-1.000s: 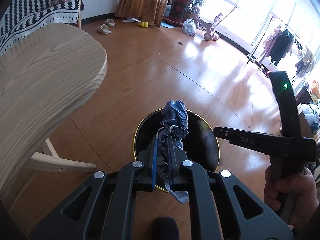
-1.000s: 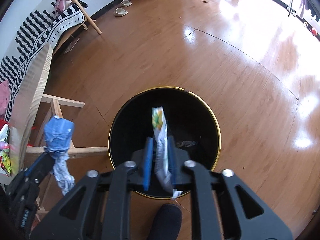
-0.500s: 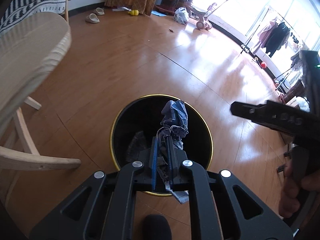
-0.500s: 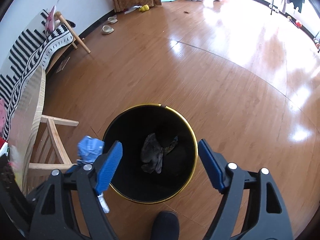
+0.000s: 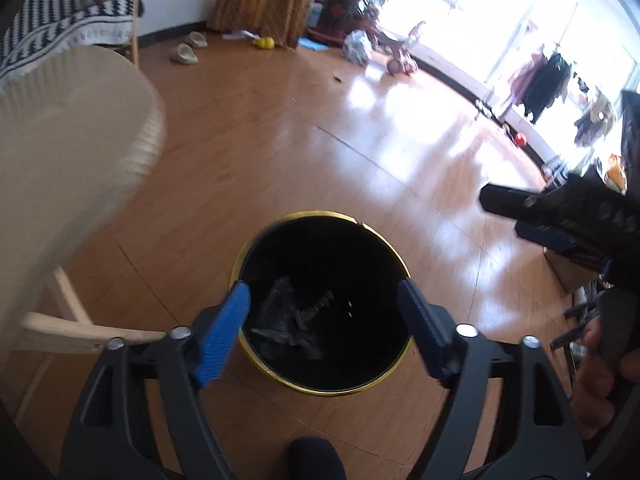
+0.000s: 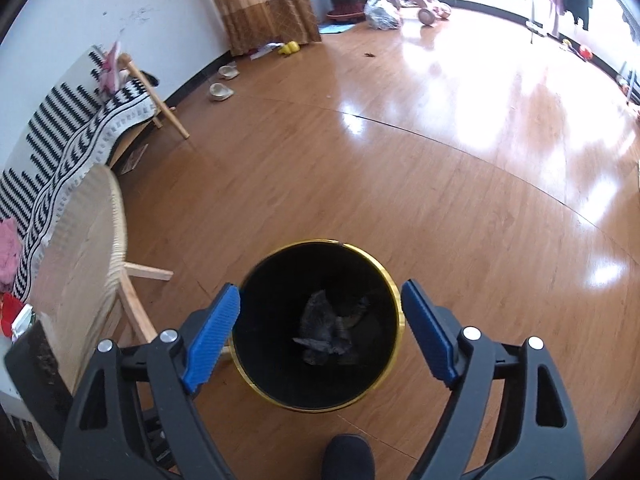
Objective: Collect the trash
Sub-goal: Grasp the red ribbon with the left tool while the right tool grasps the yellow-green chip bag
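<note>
A black bin with a gold rim (image 5: 320, 214) (image 6: 312, 242) stands on the wooden floor below both grippers. Crumpled dark trash (image 5: 292, 320) (image 6: 324, 332) lies at its bottom. My left gripper (image 5: 322, 290) hangs over the bin's mouth; its jaws are opening and nothing is between the blue pads (image 5: 224, 332). My right gripper (image 6: 320, 290) hovers higher above the same bin, its jaws also opening and empty. In the left wrist view, the right tool's black frame (image 5: 568, 216) and the hand holding it (image 5: 600, 380) show at the right edge.
A light wooden chair (image 5: 72, 152) (image 6: 80, 260) stands just left of the bin. Behind it is a bench with a black-and-white striped blanket (image 6: 80, 132). Slippers (image 6: 220, 90), a plastic bag (image 6: 382, 12) and a toy trike lie far off by the curtain.
The left jaws opened and the blue crumpled wrapper left them; more trash now lies in the bin. The right jaws let go of the white-and-green wrapper, and the right gripper rose.
</note>
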The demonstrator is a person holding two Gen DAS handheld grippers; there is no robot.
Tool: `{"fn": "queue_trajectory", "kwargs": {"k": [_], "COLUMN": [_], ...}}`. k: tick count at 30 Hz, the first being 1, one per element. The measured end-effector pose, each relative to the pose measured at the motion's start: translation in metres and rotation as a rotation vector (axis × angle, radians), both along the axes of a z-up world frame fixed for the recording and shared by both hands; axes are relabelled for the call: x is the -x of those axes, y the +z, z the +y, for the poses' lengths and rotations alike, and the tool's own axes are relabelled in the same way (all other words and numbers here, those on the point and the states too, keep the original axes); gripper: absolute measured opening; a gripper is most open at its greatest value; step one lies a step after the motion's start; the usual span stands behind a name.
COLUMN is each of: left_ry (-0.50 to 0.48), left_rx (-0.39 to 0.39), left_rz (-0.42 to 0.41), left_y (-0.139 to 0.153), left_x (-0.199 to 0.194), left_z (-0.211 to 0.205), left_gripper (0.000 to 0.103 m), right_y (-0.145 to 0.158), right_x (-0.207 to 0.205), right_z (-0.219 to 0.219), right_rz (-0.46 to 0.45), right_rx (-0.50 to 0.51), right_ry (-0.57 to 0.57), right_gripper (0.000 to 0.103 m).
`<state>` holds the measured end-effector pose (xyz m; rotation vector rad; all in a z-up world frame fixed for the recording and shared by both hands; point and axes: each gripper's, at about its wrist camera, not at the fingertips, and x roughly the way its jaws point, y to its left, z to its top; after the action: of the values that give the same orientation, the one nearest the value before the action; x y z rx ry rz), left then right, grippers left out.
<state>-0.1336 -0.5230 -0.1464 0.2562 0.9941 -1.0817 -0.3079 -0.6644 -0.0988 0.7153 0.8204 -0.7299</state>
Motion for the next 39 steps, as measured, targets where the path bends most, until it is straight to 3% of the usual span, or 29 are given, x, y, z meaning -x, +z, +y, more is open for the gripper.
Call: {"fn": "queue_trajectory", "kwargs": {"k": [6, 11, 19, 24, 30, 39], "left_ry": [0.14, 0.315, 0.625, 0.852, 0.964, 0.965], "left_rx": [0.021, 0.022, -0.03, -0.089, -0.145, -0.175], "left_rz": [-0.079, -0.197, -0.303, -0.291, -0.235, -0.189], "left_y": [0.051, 0.091, 0.116, 0.106, 0.075, 0.044], "left_x": [-0.041, -0.086, -0.163, -0.206, -0.252, -0.299], "left_z": [0.078, 0.179, 0.375, 0.491, 0.551, 0.558], "left_gripper": [0.091, 0.092, 0.092, 0.092, 0.092, 0.09], "right_y": [0.024, 0.048, 0.068, 0.058, 0.041, 0.021], "right_x": [-0.06, -0.144, -0.258, -0.3, -0.332, -0.354], "right_z": [0.054, 0.136, 0.298, 0.381, 0.436, 0.454], "right_rz": [-0.042, -0.084, -0.133, -0.106, -0.062, -0.037], "right_rx": [0.042, 0.058, 0.05, 0.056, 0.062, 0.046], "right_ry": [0.139, 0.348, 0.692, 0.83, 0.889, 0.907], "right_gripper": [0.083, 0.083, 0.083, 0.083, 0.083, 0.083]}}
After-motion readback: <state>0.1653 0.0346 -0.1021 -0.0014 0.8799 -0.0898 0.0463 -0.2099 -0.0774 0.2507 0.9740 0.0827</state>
